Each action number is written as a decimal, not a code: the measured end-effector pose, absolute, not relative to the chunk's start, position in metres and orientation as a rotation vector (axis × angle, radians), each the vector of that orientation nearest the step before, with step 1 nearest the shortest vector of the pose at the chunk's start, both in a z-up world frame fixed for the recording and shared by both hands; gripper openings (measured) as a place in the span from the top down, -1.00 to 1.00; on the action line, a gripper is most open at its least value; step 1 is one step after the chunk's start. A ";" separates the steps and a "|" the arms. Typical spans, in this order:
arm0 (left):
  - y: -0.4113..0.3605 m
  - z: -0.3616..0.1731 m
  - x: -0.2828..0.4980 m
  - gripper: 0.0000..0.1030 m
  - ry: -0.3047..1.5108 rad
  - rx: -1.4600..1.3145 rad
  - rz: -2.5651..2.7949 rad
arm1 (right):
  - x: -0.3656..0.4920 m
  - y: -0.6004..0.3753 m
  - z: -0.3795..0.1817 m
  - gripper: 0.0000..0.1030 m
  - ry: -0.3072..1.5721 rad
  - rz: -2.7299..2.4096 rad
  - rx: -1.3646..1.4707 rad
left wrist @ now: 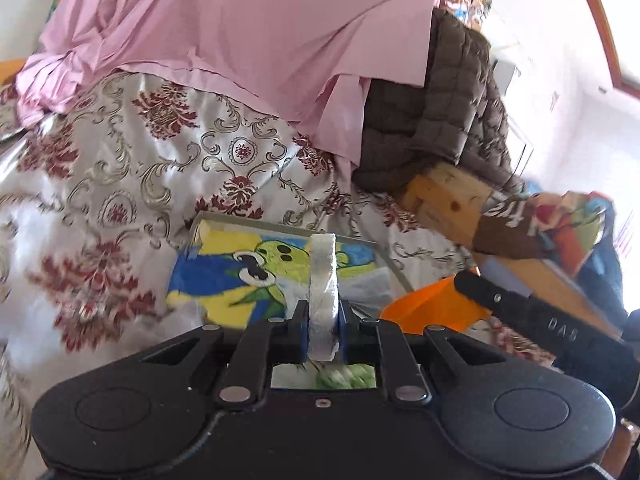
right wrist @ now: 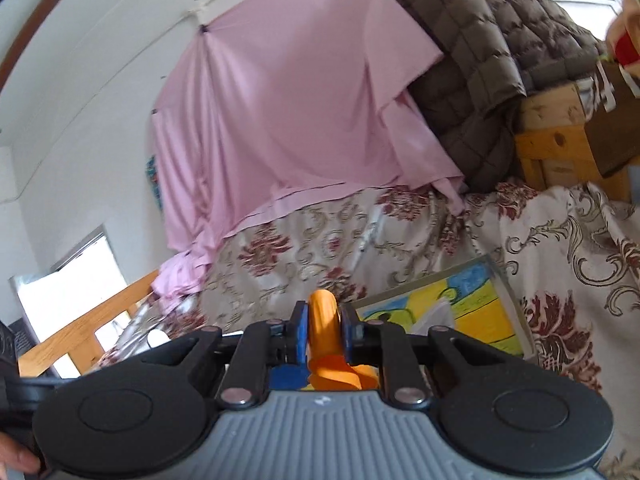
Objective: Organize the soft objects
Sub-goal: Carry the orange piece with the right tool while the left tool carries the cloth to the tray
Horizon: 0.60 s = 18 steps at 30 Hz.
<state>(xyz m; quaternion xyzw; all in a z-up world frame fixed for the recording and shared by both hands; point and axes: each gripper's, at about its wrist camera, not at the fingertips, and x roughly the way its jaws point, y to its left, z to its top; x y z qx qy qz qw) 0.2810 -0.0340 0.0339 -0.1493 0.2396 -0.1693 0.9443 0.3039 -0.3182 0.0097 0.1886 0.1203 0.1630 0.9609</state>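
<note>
Cloth filled the left wrist view: the left tool [left wrist: 323, 322] had its jaws pinched tight on a white towel edge [left wrist: 322, 276], held upright just ahead of them, above the bird-print towel [left wrist: 236, 276] on the floral bedspread [left wrist: 132, 168]. In the right wrist view, the right tool [right wrist: 324, 330] was clamped on an orange cloth [right wrist: 325, 336], the bird-print towel ahead and to its right. Sorting looked midway; both pieces were unplaced.

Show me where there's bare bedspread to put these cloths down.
Bare floral bedspread lies left of the parrot picture, below the pink sheet. The right is crowded: brown quilted jacket, wooden frame.
</note>
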 end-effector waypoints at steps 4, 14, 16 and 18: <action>-0.053 0.022 0.324 0.71 0.494 -0.230 -0.297 | 0.337 -0.330 -0.015 0.63 0.262 0.319 0.457; -0.095 -0.017 0.402 0.71 0.547 -0.113 -0.267 | 0.386 -0.356 -0.063 0.63 0.318 0.264 0.576; -0.101 -0.023 0.410 0.72 0.555 -0.104 -0.266 | 0.391 -0.359 -0.064 0.62 0.333 0.249 0.583; -0.108 -0.026 0.418 0.71 0.563 -0.083 -0.268 | 0.394 -0.360 -0.061 0.61 0.351 0.222 0.556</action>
